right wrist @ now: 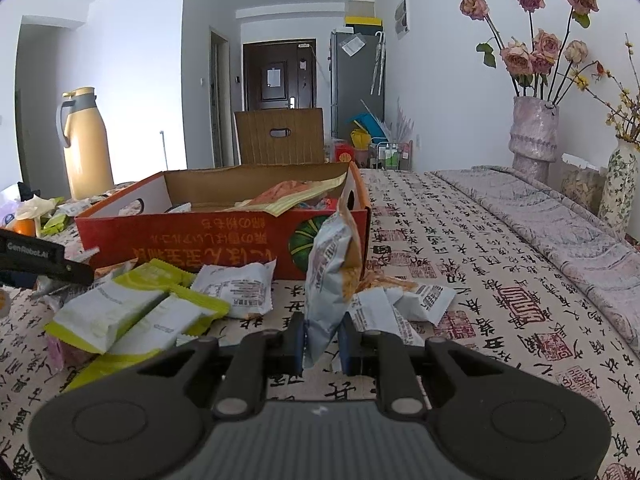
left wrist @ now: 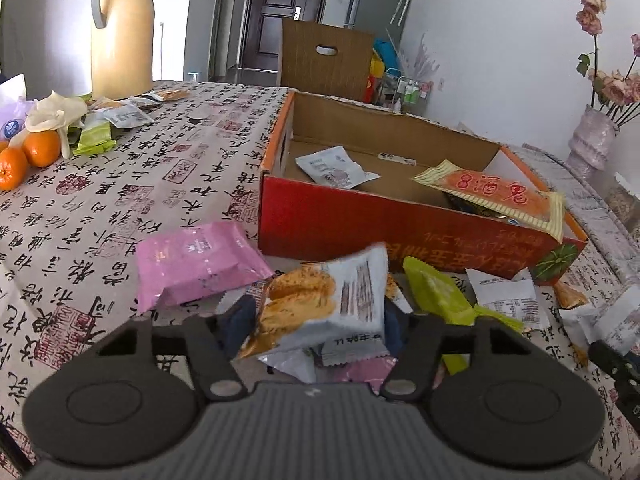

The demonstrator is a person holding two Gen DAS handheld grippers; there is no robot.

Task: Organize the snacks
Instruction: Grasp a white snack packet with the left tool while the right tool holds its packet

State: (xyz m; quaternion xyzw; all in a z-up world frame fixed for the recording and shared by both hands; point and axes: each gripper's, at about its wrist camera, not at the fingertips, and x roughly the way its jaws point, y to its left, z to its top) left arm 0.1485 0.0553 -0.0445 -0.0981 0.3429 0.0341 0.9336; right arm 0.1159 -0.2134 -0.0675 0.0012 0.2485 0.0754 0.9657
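Observation:
A red cardboard box [left wrist: 360,220] stands open on the table and holds a white packet [left wrist: 332,166] and an orange packet [left wrist: 496,194]. My left gripper [left wrist: 316,320] is shut on a white and orange snack packet [left wrist: 320,300], which tilts above a pile of loose packets in front of the box. A pink packet [left wrist: 196,260] lies to its left and a green one [left wrist: 436,292] to its right. In the right wrist view, my right gripper [right wrist: 322,340] is shut on another white and orange packet [right wrist: 332,272], held upright near the box's [right wrist: 200,240] right corner.
Green and white packets [right wrist: 132,308] lie scattered left of the right gripper. A tan thermos [left wrist: 120,28], oranges [left wrist: 28,156] and more wrappers sit at the table's far left. Two vases with flowers [right wrist: 534,132] and a folded cloth [right wrist: 560,216] are on the right. A chair back [left wrist: 324,60] stands behind the box.

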